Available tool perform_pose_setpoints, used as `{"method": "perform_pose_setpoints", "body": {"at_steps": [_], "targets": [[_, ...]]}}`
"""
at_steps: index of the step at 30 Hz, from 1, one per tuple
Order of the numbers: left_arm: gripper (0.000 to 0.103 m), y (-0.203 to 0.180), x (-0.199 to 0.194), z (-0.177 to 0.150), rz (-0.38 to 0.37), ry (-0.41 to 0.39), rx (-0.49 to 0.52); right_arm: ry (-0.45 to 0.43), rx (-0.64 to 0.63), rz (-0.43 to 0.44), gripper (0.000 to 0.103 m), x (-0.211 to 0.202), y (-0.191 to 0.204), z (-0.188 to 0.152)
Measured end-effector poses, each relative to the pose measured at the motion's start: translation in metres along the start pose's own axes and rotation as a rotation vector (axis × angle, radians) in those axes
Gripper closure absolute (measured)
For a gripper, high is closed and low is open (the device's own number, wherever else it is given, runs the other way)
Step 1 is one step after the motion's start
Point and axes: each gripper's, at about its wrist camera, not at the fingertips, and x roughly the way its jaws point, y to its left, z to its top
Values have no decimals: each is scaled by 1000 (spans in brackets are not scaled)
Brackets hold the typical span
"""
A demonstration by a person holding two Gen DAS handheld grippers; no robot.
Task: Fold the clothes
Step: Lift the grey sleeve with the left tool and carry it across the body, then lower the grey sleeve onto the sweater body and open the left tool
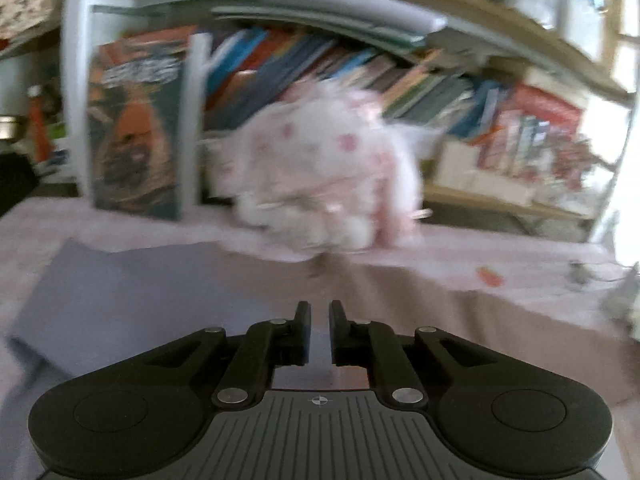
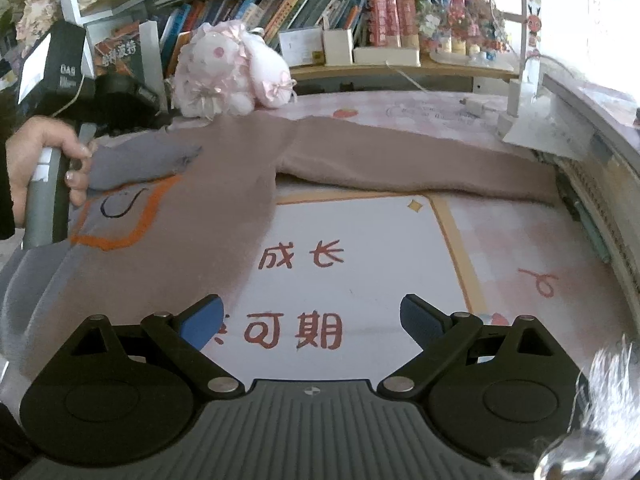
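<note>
item: sweater (image 2: 224, 200), dusty pink-brown with grey parts and an orange-outlined motif. lies on the worktop (image 2: 520, 240), body toward the left, one long sleeve (image 2: 420, 168) stretched flat to the right as far as the radiator-like unit at the edge. a grey flap (image 2: 136, 164) is turned over the upper left of the body. in the left wrist view, which is motion-blurred, the grey cloth (image 1: 132, 292) sits just ahead of the gripper.

item: left gripper (image 1: 320, 330). fingers nearly together with a narrow gap; nothing visibly between them. a hand (image 2: 36, 168) grips its handle at the left side of the sweater.

item: right gripper (image 2: 311, 316). fingers wide apart, holding nothing, hovering over the printed mat (image 2: 360, 232) beside the sweater's lower edge.

item: plush toy (image 2: 232, 72), pink and white, on the worktop at the back, touching or just beside the sweater's upper edge. books (image 2: 280, 4) on the shelf behind.

stage: judged partly folded or partly opened out; one sleeve laid out, one side turned in. which of the two, the views do not settle.

risks:
- soft knit may slip from a shallow pinch, letting a fold sag or skew.
- the long sleeve's far end lies against the edge unit; a drag could snag it there.
- any lift near the back could brush the plush toy and tip it onto the cloth.
- fast hand motion, as the blur suggests, could drag the grey flap out of place.
</note>
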Motion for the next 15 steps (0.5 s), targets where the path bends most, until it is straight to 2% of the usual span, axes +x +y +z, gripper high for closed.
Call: {"method": "perform_pose_setpoints", "body": {"at_steps": [1, 4, 7, 11, 13, 14, 15], "targets": [[94, -5, 0, 2, -12, 1, 20, 7, 0, 8, 8, 1, 1, 0], [90, -26, 6, 2, 51, 49, 166, 10, -11, 26, 8, 2, 5, 2], [79, -38, 8, -14, 88, 89, 330, -1, -33, 26, 8, -1, 9, 1], [77, -40, 8, -39, 119, 115, 422, -4, -24, 15, 8, -4, 6, -1], [68, -43, 10, -44, 134, 108, 458, 1, -11, 10, 8, -4, 3, -2], [59, -44, 11, -46, 141, 103, 477, 4, -4, 8, 8, -4, 2, -3], [56, -46, 11, -48, 149, 99, 496, 7, 0, 7, 8, -3, 1, -4]]}}
